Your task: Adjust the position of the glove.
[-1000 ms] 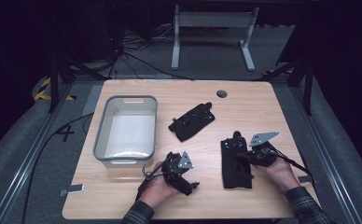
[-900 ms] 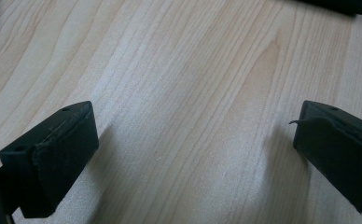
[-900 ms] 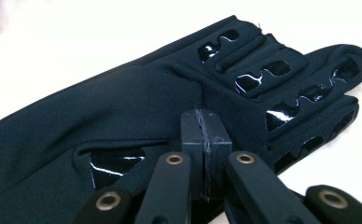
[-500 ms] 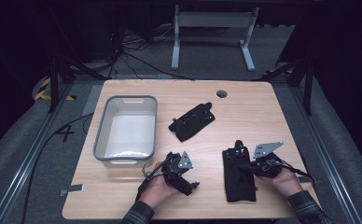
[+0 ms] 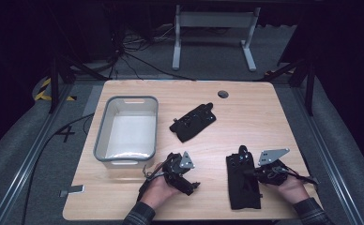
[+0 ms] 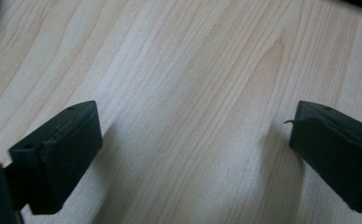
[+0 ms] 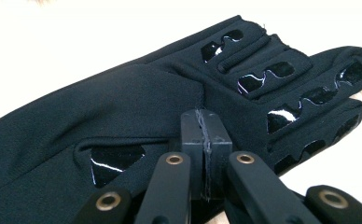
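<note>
The black glove (image 5: pixel 244 180) lies flat on the wooden surface (image 5: pixel 208 197) near the front edge, on the person's right side, with its fingers pointing away from the person. It is made of thin, soft cloth with glossy grip patches on the palm and fingers, so I judge it is very light and limp and will fold and hang when lifted. A good place to take hold seems the loose cloth at the palm edge or the cuff. The right tongs (image 7: pixel 202 140) are clenched, pressed together on a fold of the glove near the palm. The left tongs (image 6: pixel 188 149) are released, wide apart over bare wood. A second glove (image 5: pixel 193 122) lies apart, beside the grey bin (image 5: pixel 126 131).
</note>
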A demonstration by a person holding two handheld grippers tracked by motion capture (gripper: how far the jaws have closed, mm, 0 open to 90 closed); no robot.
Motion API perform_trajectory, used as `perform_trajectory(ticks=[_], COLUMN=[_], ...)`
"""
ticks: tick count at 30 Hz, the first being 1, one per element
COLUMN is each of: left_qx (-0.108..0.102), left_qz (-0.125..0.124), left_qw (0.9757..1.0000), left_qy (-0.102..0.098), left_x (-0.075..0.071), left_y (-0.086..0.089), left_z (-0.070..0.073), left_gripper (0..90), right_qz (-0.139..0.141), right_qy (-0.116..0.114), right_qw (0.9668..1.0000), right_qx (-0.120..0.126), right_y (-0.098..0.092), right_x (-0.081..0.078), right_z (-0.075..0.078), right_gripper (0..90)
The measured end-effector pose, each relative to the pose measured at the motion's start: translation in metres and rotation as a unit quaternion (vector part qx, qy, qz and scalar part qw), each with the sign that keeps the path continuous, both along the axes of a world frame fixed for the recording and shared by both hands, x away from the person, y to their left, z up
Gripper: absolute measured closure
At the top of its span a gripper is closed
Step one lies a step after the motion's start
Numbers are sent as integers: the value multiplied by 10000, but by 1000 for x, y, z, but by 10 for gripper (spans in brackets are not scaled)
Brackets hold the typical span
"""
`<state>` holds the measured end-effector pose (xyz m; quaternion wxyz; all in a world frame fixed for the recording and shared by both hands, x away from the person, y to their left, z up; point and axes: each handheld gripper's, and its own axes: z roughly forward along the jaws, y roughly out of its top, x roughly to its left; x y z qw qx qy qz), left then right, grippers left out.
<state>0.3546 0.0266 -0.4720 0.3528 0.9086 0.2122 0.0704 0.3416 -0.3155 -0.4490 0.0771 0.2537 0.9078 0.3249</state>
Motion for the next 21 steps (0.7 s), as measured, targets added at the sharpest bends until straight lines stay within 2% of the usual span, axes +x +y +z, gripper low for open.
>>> perform_trajectory(ticks=[2,5,10,21], left_qx=[-39,-52,-151,-280], left_qz=[72,113,323,588], left_qw=[9999,9999,9993,9979], left_qy=[78,92,127,-10], left_x=[1,3,9,33], left_y=[1,1,-2,-11], left_z=[1,3,12,35], left_gripper=[84,111,156,357], right_qz=[5,5,11,35], right_qy=[-16,-55,-40,-58], right_qw=[10000,10000,10000,10000], right_qx=[-2,8,33,24], right_y=[0,0,-1,-1], right_x=[0,-1,-1,-1], right_z=[0,-1,-1,-1], right_gripper=[900,900,900,899])
